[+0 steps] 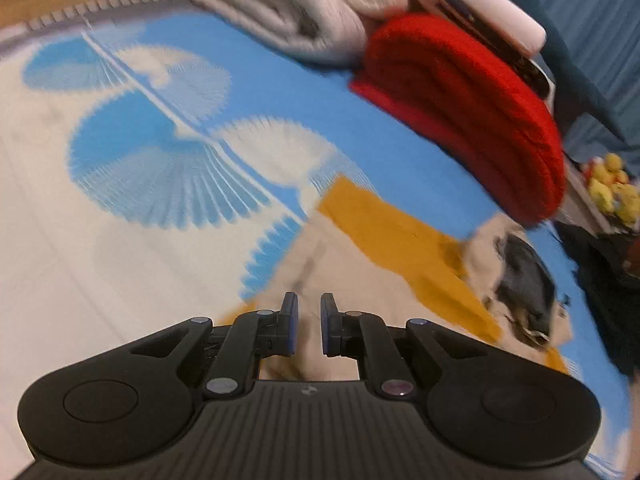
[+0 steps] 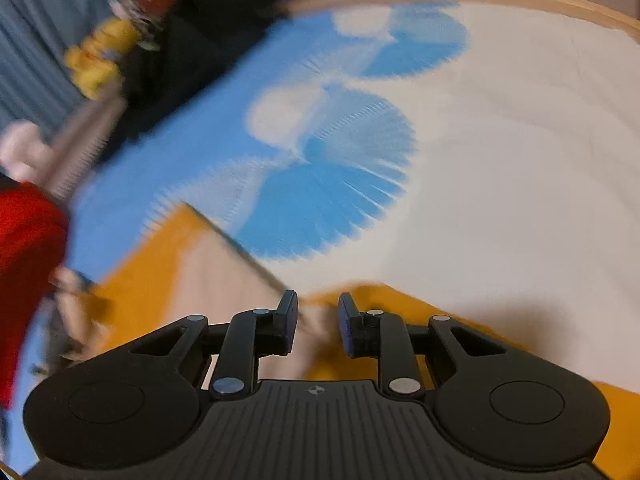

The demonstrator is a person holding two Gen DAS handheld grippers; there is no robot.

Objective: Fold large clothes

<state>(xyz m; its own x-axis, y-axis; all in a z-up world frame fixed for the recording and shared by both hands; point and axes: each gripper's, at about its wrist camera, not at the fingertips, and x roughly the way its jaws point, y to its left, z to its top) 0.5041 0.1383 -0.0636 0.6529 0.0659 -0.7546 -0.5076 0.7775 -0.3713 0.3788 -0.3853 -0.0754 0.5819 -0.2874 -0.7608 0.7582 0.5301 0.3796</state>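
Both grippers' jaws parted | garment (image 1: pixel 384 232) edge below | bedsheet (image 2: pixel 500 160) bare beyond

A garment (image 1: pixel 384 232) lies flat on the bedsheet (image 1: pixel 120 240), just ahead of and under the left gripper's fingers (image 1: pixel 290 312). Beyond it, to the fingers' right, sits a folded sweater (image 1: pixel 460 108), with a folded blanket (image 1: pixel 296 4) behind that.
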